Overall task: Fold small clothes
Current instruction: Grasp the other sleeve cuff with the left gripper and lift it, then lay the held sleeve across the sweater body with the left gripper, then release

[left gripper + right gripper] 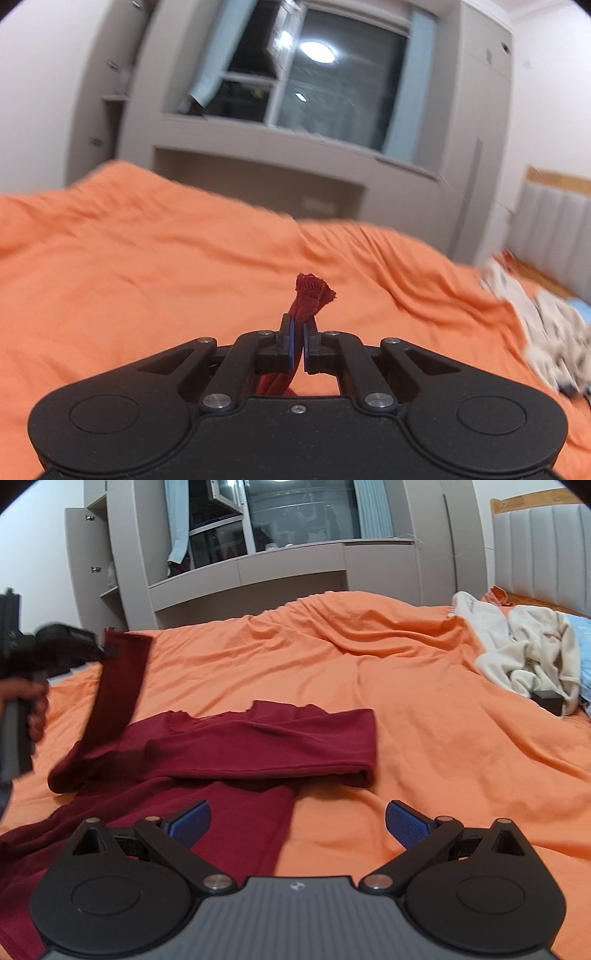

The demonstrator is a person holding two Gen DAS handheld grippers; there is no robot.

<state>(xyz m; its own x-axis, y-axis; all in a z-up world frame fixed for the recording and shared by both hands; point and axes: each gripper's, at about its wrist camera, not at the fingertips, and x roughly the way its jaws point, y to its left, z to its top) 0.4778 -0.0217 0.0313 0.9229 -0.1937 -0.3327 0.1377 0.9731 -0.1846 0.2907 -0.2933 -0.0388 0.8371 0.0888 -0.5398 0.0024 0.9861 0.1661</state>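
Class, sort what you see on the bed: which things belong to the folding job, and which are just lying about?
Part of the job:
- dark red garment
- left tongs, shut on its sleeve
- right tongs, open

Lying about:
- cream clothes
- small dark box
- orange bedsheet

Spread over the bed, a bedspread (369,672), with a garment (240,746) lying on it toward the left of the right wrist view. One sleeve (118,686) lifted off the bedspread up and leftward, its end pinched in the left gripper (107,650), carried by a hand (26,709) at the left edge. Right gripper (297,825) near the garment's lower edge, left finger over the cloth, right finger over bare bedspread. Far right on the bed, a heap of clothes (524,653), before the headboard (543,550). Behind the bed, a cabinet wall (288,565) around a window (295,513).
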